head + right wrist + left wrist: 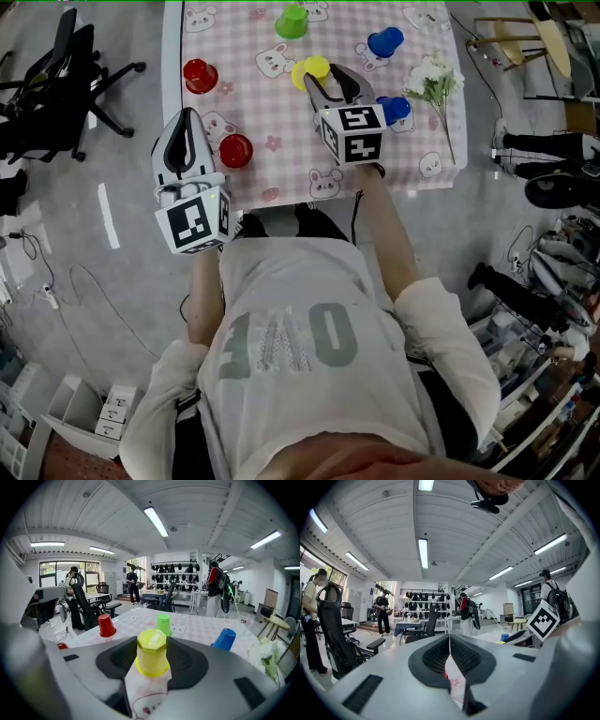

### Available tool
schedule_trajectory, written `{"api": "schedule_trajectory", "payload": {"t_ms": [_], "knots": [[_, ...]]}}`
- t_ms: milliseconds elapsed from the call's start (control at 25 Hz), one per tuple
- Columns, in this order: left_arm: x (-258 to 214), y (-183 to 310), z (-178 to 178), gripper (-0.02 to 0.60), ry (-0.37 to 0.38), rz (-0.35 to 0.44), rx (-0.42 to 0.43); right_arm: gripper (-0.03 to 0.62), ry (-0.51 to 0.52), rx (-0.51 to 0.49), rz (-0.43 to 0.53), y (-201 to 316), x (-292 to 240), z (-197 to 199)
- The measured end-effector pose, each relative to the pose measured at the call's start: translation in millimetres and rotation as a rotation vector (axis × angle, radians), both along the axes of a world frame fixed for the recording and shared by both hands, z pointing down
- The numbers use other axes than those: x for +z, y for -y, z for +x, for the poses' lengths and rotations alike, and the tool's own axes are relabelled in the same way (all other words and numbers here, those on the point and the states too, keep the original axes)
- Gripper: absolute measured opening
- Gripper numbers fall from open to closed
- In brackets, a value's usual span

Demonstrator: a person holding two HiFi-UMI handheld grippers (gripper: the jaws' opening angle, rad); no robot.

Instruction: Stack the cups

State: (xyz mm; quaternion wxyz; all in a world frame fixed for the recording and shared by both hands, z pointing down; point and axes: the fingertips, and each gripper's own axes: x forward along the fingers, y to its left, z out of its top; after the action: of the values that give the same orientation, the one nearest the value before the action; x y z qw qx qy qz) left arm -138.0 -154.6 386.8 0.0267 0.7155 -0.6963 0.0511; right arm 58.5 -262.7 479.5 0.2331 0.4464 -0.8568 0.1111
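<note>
**White T-shirt (309, 337) up front; right tool (328, 80) straddles the upturned yellow plastic cup (152, 652)**

Reference is the yellow cup. It stands rim-down on the pink-checked cloth surface (281, 117) and doesn't look lifted.

- Right tool: jaws apart, one pad on either side of the cup wall and very near it. No squeeze or dent shows, so I read it as not gripped yet.
- Left tool (449, 638): jaws together with nothing in them. It sits left of the yellow cup and nearer the person, at the surface edge.
- Other cups, none stacked:
  - green plastic cup (292, 21) beyond it
  - first red plastic cup (200, 75) to its left
  - second red plastic cup (235, 150) left and nearer the person, just beside the left tool
  - one blue plastic cup (385, 41) right and beyond
  - other blue plastic cup (395, 109) right, just beside the right tool
- White flower sprig (433, 80) lies further right.

Handling, my guess: thin moulded plastic, so light and slick with walls that flex. Take it across the side wall around mid-height with a gentle squeeze. The taper narrows upward, so a hard pinch could squirt it out, or ovalise it and jam the nesting.
</note>
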Motion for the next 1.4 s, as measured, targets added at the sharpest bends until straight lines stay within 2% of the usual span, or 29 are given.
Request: {"api": "schedule_trajectory", "payload": {"t_ms": [360,800,920,1120,1240,1400], "knots": [[0.4,1.2,4.6,0.028,-0.002,0.006,0.015,0.206,-0.032,0.058,-0.006,-47.4,10.8,38.5],[8.6,-6.1,5.9,0.028,-0.013,-0.019,0.013,0.206,-0.051,0.094,-0.034,-57.1,32.7,51.6],[7.5,-8.1,6.8,0.028,-0.008,-0.016,0.015,0.206,-0.026,0.117,-0.038,-60.4,36.9,54.6],[-2.7,-9.4,6.0,0.028,0.004,0.004,0.016,0.221,0.002,0.132,0.001,-62.0,15.1,65.2],[-4.8,-12.6,4.4,0.028,0.006,0.007,0.010,0.221,-0.025,0.180,0.057,-59.1,-3.2,91.3],[-4.5,-15.6,2.8,0.028,0.008,0.002,0.006,0.222,-0.065,0.323,0.080,-48.8,-5.5,146.8]]}}
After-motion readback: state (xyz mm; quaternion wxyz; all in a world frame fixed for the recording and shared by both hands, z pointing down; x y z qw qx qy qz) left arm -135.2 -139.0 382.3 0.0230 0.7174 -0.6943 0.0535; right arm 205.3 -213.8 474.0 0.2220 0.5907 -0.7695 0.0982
